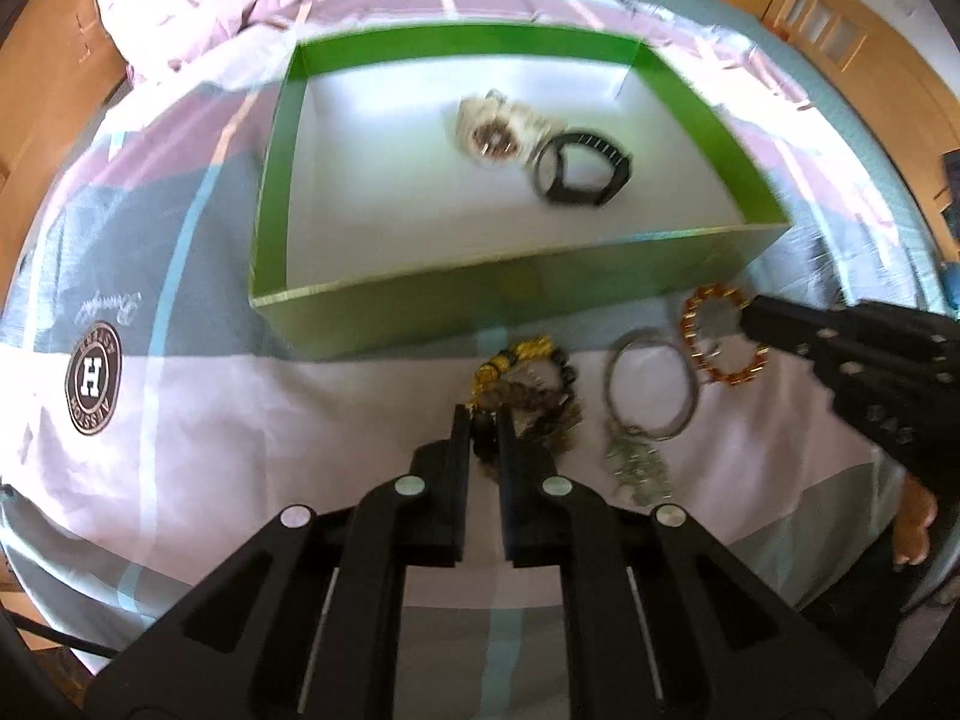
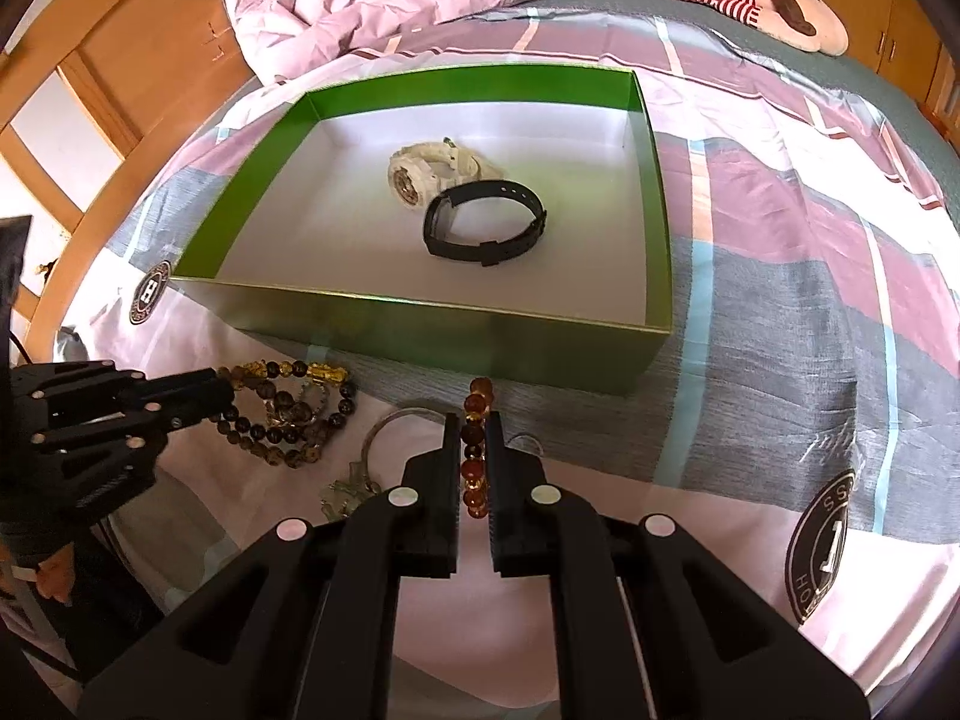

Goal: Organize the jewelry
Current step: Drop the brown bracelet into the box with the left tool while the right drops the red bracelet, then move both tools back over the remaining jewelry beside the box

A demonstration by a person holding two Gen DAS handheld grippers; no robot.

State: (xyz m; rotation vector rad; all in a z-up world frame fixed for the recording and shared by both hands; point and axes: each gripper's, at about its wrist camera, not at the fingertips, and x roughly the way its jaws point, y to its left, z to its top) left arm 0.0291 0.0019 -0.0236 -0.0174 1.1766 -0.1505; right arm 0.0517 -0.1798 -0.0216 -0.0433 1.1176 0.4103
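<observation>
- Our left gripper (image 1: pixel 483 414) is clamped on the dark bead bracelets (image 1: pixel 528 390), on the bedsheet (image 1: pixel 240 396) just in front of the green box (image 1: pixel 420 306).
- Our right gripper (image 2: pixel 474 420) is pinching the amber bead bracelet (image 2: pixel 474 450) beside a silver bangle (image 1: pixel 651 387).
- White watch (image 2: pixel 420 171) & black watch (image 2: pixel 486 222) sit inside the box, touching.

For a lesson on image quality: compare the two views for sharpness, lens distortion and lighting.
Left wrist view: motion-smeared, with the green box rim streaked and the watches soft. Right wrist view: sharp, with the black watch strap crisp. Both views: fisheye bends the bed's edges and darkens the corners; bright daylight washes out the pale bedsheet near the hand-held grippers.
</observation>
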